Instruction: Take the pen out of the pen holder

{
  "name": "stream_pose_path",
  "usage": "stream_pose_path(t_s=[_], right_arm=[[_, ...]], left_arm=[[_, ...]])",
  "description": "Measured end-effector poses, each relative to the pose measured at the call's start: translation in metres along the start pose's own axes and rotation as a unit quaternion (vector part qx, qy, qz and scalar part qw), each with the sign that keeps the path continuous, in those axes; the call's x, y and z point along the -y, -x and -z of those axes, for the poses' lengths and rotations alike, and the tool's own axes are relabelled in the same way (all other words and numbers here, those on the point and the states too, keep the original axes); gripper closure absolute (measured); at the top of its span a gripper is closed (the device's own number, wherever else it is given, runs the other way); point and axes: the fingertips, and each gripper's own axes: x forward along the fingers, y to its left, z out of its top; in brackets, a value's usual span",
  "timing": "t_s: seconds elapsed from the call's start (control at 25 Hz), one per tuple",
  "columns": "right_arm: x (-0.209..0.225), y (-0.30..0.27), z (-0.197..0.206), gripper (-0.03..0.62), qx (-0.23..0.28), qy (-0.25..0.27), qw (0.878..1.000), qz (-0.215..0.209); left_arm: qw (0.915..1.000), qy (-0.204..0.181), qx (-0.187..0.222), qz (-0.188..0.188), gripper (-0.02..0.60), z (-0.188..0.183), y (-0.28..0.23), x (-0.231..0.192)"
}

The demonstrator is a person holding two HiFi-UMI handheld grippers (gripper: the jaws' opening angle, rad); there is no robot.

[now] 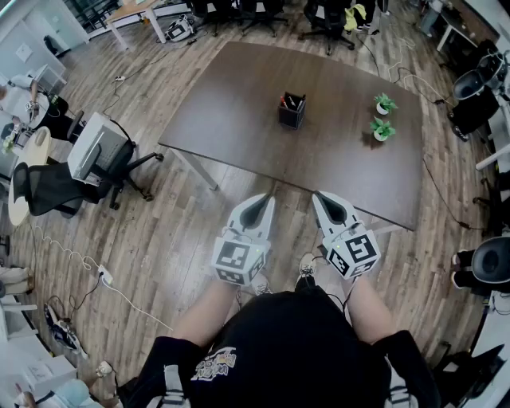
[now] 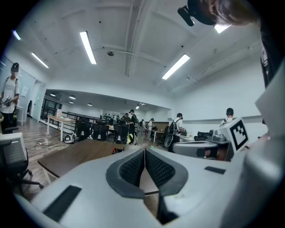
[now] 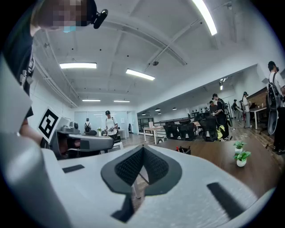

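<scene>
Standing end-up in the pen holder (image 1: pixel 292 116), pens (image 1: pixel 288 101); left hand-held gripper (image 1: pixel 261 204), right hand-held gripper (image 1: pixel 325 201) closed, empty.

Open office: desks (image 1: pixel 137 11), swivel chairs (image 1: pixel 56 187), strip lights (image 2: pixel 87 46).

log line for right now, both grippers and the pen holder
left gripper: shut, empty | right gripper: shut, empty | pen holder: on table, pens inside

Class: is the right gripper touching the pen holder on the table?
Apart. The head view shows the right gripper by the near edge of the table, bare tabletop between it and the pen holder.
</scene>
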Motion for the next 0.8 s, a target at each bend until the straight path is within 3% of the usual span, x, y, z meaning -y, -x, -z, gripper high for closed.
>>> stream_pose_path(t_s=[0.8], right_arm=[[0.040, 0.006, -0.010, 0.572, 0.021, -0.016, 0.999, -0.034]], left_arm=[[0.9996, 0.000, 0.010, -0.025, 0.569, -0.006, -0.034, 0.019]])
